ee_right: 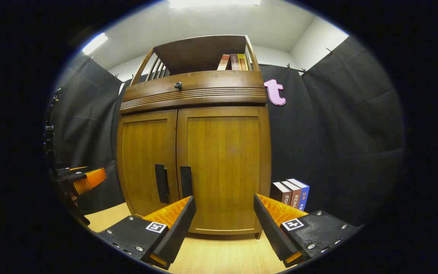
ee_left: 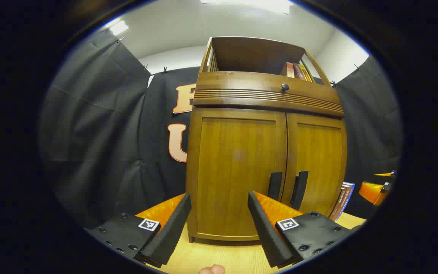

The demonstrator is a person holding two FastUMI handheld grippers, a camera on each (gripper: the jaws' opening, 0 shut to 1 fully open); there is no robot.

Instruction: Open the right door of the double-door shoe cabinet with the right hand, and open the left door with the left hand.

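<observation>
The shoe cabinet stands on the pale wooden floor against the black cloth wall, and both of its doors are closed. In the left gripper view the left door fills the middle, with the right door beyond it to the right; in the right gripper view the right door sits dead ahead. Two dark upright handles meet at the centre seam: the left handle and the right handle. Above the doors runs a ribbed drawer front with a small round knob, and over that an open shelf with a few books at its right end. More books stand on the floor just right of the cabinet.

The left gripper is near the cabinet with its fingers wide apart, nothing between them, facing the left door and short of the handle. The right gripper is likewise spread wide and empty, facing the right door. At the far right edge of the left gripper view, what seems to be the other gripper shows, too dim to judge
</observation>
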